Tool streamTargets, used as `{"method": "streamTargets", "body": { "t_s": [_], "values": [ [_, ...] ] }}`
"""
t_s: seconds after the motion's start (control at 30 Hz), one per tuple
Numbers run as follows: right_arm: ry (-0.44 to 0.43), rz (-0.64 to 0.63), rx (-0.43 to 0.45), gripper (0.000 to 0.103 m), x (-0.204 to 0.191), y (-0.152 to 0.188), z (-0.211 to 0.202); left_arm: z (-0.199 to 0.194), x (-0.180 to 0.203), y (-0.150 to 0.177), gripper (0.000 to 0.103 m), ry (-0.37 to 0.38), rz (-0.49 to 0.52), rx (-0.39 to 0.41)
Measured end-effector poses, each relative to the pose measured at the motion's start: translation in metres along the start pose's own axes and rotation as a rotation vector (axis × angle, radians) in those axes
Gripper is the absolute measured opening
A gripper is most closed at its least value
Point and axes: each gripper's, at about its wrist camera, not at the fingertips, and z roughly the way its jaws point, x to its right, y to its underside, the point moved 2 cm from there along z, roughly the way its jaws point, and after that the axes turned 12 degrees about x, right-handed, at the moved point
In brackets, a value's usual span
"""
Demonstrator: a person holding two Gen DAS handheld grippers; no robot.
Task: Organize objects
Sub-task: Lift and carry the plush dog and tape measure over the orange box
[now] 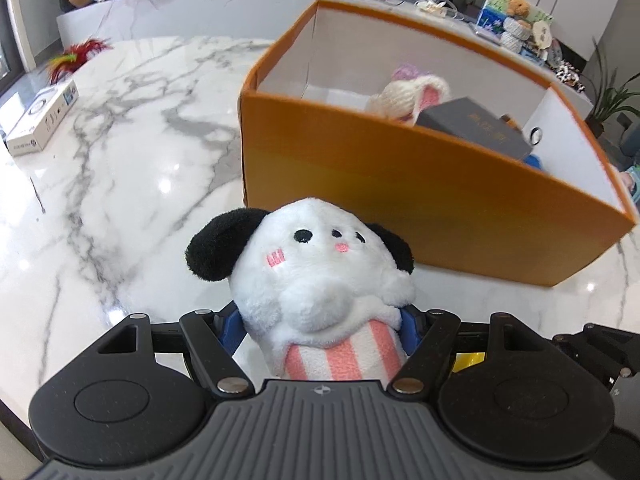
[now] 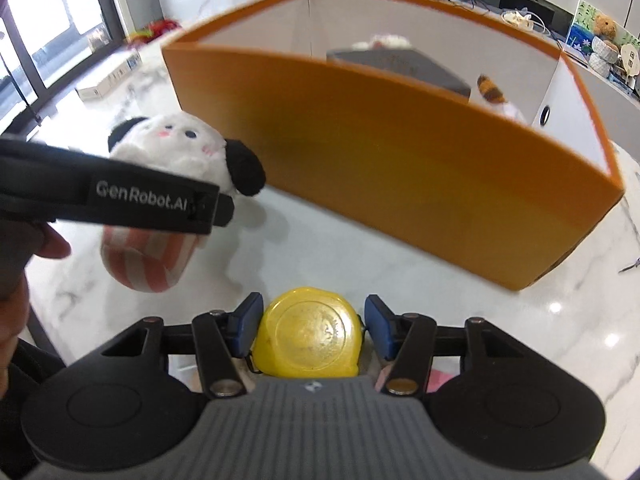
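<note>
My left gripper point(image 1: 320, 330) is shut on a white plush dog point(image 1: 316, 276) with black ears and a pink-striped body, held above the marble table just in front of the orange box point(image 1: 400, 184). The plush also shows in the right wrist view point(image 2: 168, 168), with the left gripper's body across it. My right gripper point(image 2: 310, 330) is shut on a yellow tape measure point(image 2: 310, 334), in front of the orange box point(image 2: 400, 160). Inside the box lie a grey case point(image 1: 476, 126), a knitted bunny toy point(image 1: 408, 98) and a striped plush tail point(image 2: 491, 89).
A white flat carton point(image 1: 42, 118) lies at the table's left edge, with a red feathery toy point(image 1: 78, 54) behind it. A counter point(image 1: 224, 4) with clutter runs along the back. A plant point(image 1: 612, 100) stands at the far right.
</note>
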Motion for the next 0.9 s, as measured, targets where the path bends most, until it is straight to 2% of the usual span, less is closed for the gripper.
{"method": "streamTargets", "body": {
  "t_s": [0.2,0.37,0.5,0.67,0.73,0.9],
  "values": [
    [-0.032,0.039,0.090,0.058,-0.002,-0.020,-0.027,-0.032,0.002,-0.015,0.084,0.025,0.027,0.089],
    [-0.040,0.068,0.188,0.058,0.013,-0.041,-0.063,-0.064,0.011,-0.037,0.084,0.060,0.059,0.196],
    [-0.019,0.125,0.288,0.058,0.034,-0.066,-0.081,-0.074,0.018,-0.063,0.084,0.060,0.061,0.285],
    [0.023,0.280,0.402,0.058,0.075,-0.094,-0.079,-0.055,0.028,-0.097,0.084,0.044,0.059,0.349],
    [0.031,0.335,0.433,0.058,0.089,-0.101,-0.078,-0.041,0.035,-0.105,0.084,0.019,0.084,0.348],
    [0.071,0.412,0.439,0.058,0.109,-0.111,-0.050,-0.002,0.044,-0.120,0.084,-0.001,0.096,0.321]
  ]
}}
